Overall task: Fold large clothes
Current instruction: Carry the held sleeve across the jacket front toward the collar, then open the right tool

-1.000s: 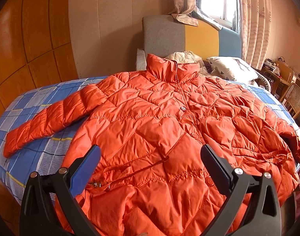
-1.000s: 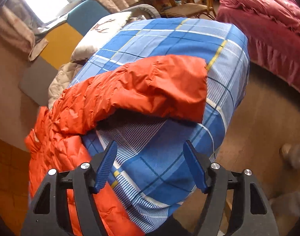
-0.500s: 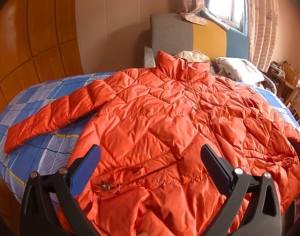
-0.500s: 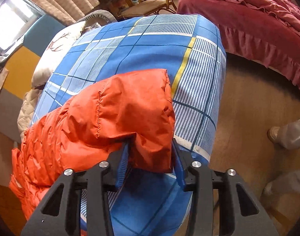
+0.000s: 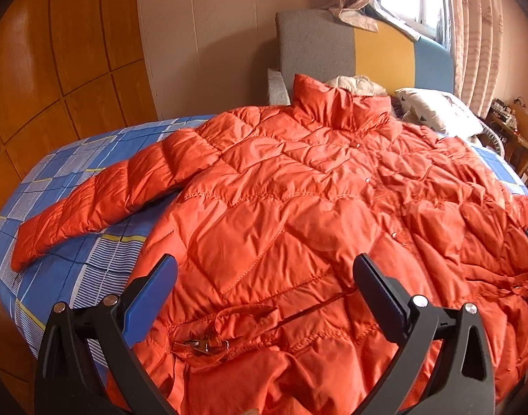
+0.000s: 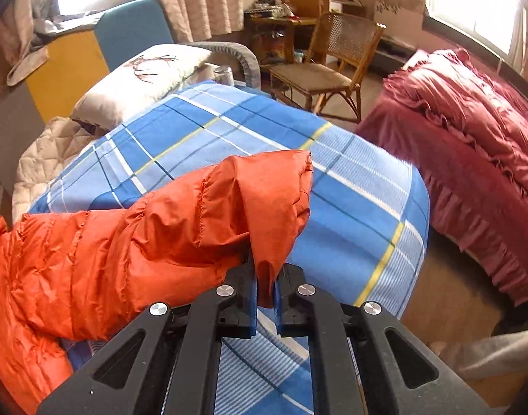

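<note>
my right gripper has just been closing, jaws now narrow and pinched on the cuff of the orange jacket's sleeve, which is bunched up over the blue plaid bed cover. my left gripper is wide, nothing in it, hovering over the orange jacket near its hem. jacket lies front up, spread across the bed, other sleeve stretched left. far end: collar, pillow, headboard.
</note>
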